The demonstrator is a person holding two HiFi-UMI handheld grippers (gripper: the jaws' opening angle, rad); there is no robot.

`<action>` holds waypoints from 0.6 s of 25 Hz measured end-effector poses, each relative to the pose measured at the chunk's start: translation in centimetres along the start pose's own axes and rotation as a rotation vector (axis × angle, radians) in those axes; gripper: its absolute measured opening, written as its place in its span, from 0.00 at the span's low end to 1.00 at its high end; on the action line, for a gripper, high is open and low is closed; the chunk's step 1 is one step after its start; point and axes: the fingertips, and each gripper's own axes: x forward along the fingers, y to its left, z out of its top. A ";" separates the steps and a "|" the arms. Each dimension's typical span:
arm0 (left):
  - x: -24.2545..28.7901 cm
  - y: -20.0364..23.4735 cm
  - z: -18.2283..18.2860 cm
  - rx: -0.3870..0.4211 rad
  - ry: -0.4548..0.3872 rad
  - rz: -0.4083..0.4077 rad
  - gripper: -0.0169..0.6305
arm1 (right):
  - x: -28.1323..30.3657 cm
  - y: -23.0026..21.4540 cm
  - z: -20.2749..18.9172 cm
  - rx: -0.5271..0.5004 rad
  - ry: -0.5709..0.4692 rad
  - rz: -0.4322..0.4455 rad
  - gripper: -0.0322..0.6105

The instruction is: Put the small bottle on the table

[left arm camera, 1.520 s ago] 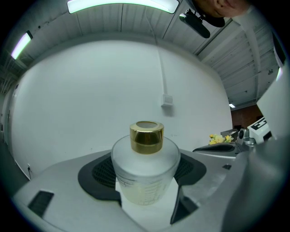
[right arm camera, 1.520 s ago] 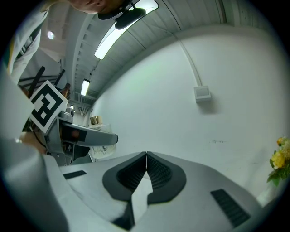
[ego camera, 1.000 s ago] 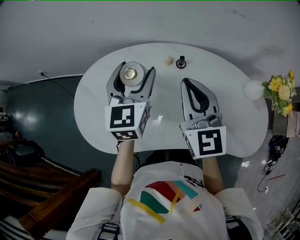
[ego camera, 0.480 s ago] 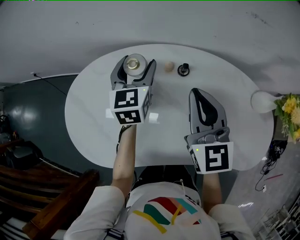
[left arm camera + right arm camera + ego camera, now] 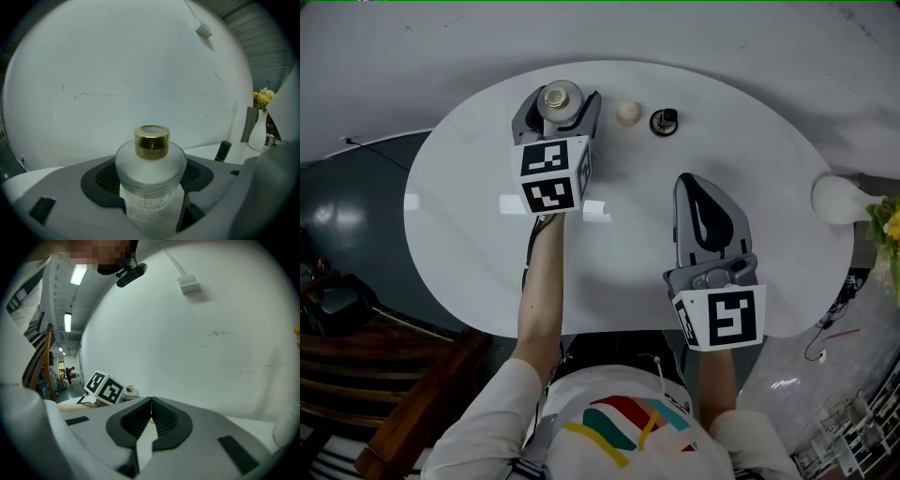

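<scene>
Two padded fingers of the left gripper (image 5: 557, 105) press on either side of the small bottle (image 5: 558, 97), holding its frosted glass body. Its gold cap (image 5: 151, 141) stands upright above them. The bottle sits over the far part of the white table (image 5: 459, 225), close to the far edge and the pale wall beyond. No view shows whether its base touches the top. Faint printed lines cross the glass just between the fingers, too small to read. Left of these fingers the tabletop is bare out to its curved rim.

Just right of the fingers lies a small cream round thing (image 5: 627, 113), and just past it a small black object (image 5: 663, 121). Both sit apart from the bottle and near the same far edge. Bare tabletop lies between the two grippers.

Nearer the person, the right gripper (image 5: 692, 186) lies over the table with its fingers pressed together on nothing, the ribbed pads meeting. Each gripper carries a cube with black-and-white square markers and no lettering. Well to the right of those fingers, by the table's right rim, is a white vase (image 5: 837, 199) with yellow flowers (image 5: 892, 225).
</scene>
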 end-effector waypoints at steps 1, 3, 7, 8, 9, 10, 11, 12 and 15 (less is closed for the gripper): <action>0.3 -0.1 -0.5 -0.001 0.009 -0.003 0.54 | 0.0 -0.1 -0.3 -0.008 0.009 -0.003 0.07; 0.6 -0.4 -1.3 0.006 0.022 -0.010 0.54 | -0.1 -0.2 -0.7 -0.001 0.018 -0.004 0.07; 1.5 -0.6 -2.0 0.012 0.033 -0.022 0.54 | -0.1 -0.3 -1.4 0.017 0.025 -0.009 0.07; 1.7 -0.6 -2.3 0.012 0.037 -0.021 0.54 | -0.1 -0.2 -1.5 0.018 0.026 -0.010 0.07; 1.8 -0.6 -2.5 0.011 0.041 -0.019 0.54 | 0.0 -0.1 -1.6 0.015 0.028 -0.009 0.07; 1.9 -0.6 -2.7 0.008 0.045 -0.017 0.54 | 0.0 0.0 -1.6 0.010 0.029 -0.006 0.07; 2.1 -0.5 -2.8 0.004 0.047 -0.014 0.54 | 0.1 0.1 -1.6 0.003 0.030 -0.002 0.07; 2.1 -0.5 -2.9 0.002 0.047 -0.012 0.54 | 0.1 0.1 -1.6 -0.003 0.031 0.002 0.07; 2.3 -0.4 -2.9 0.003 0.039 -0.009 0.54 | 0.2 0.2 -1.6 -0.001 0.029 0.009 0.07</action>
